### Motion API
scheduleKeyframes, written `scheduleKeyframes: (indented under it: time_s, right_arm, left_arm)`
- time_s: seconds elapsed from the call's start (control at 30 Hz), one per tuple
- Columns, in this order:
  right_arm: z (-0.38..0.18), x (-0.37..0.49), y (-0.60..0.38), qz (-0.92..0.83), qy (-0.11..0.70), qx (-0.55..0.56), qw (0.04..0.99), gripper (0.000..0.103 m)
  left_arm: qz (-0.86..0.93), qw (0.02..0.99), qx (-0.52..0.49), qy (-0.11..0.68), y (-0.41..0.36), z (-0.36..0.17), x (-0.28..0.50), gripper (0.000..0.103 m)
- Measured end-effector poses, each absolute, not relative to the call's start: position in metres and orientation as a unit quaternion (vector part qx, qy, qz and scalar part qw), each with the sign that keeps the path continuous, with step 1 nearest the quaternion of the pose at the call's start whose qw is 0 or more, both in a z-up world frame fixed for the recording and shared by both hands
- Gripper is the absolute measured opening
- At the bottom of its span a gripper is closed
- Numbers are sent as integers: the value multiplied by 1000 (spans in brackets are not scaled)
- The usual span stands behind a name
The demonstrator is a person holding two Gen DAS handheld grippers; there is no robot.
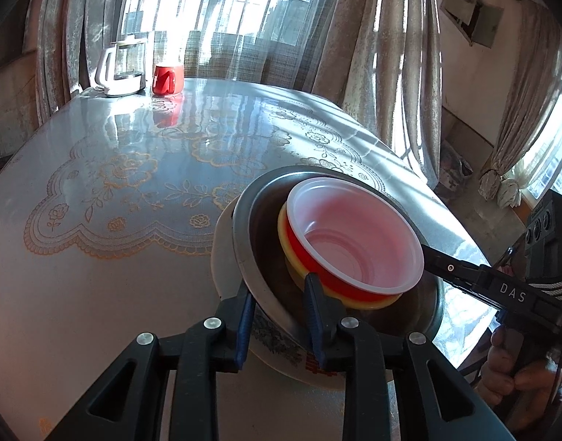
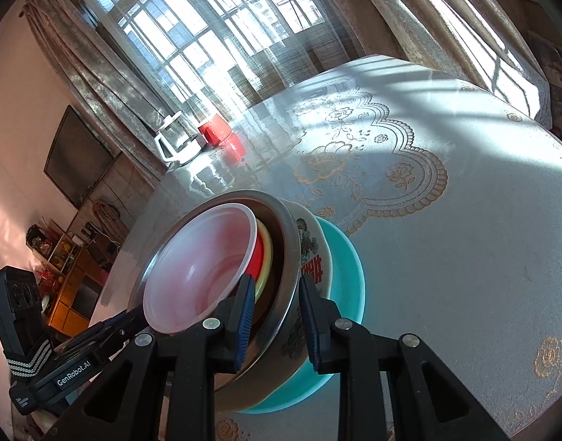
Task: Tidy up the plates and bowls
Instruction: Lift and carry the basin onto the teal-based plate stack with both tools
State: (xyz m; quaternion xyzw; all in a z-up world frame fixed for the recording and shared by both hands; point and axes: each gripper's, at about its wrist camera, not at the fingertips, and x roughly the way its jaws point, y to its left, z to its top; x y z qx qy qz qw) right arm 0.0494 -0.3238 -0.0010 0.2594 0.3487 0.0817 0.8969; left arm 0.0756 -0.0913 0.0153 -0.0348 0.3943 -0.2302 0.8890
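A nested stack sits at the table's near edge. A red plastic bowl (image 1: 354, 235) (image 2: 200, 268) with a white inside rests in a yellow bowl (image 1: 365, 303) (image 2: 267, 257). Both sit in a steel bowl (image 1: 266, 286) (image 2: 288, 250), which is inside a flowered ceramic bowl (image 1: 277, 338) (image 2: 314, 257). A teal plate (image 2: 349, 279) lies beneath. My left gripper (image 1: 279, 294) straddles the steel and ceramic walls on the near side, pads against them. My right gripper (image 2: 275, 290) clamps the same two walls from the opposite side. Each gripper's tip shows in the other view, the right gripper (image 1: 433, 257) and the left gripper (image 2: 134, 321).
A glass kettle (image 1: 121, 70) and a red mug (image 1: 167, 79) stand at the table's far corner. A glossy lace-patterned cover (image 1: 134, 183) spans the table. Curtains and windows lie behind. A dark screen (image 2: 78, 158) and shelves (image 2: 71, 279) are off to the left. A hand (image 1: 516, 375) holds the right gripper.
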Motion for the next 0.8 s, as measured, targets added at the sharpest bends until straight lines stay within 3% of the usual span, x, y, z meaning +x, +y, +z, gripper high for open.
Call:
scheduleKeyframes:
  time_s: [0.63, 0.8]
  right_arm:
    - [-4, 45, -321, 83, 355, 268, 892, 25]
    - [0, 44, -316, 77, 351, 247, 900, 19]
  left_arm:
    - [-221, 902, -24, 370, -81, 23, 62, 28]
    - [-221, 902, -25, 370, -82, 22, 63, 28]
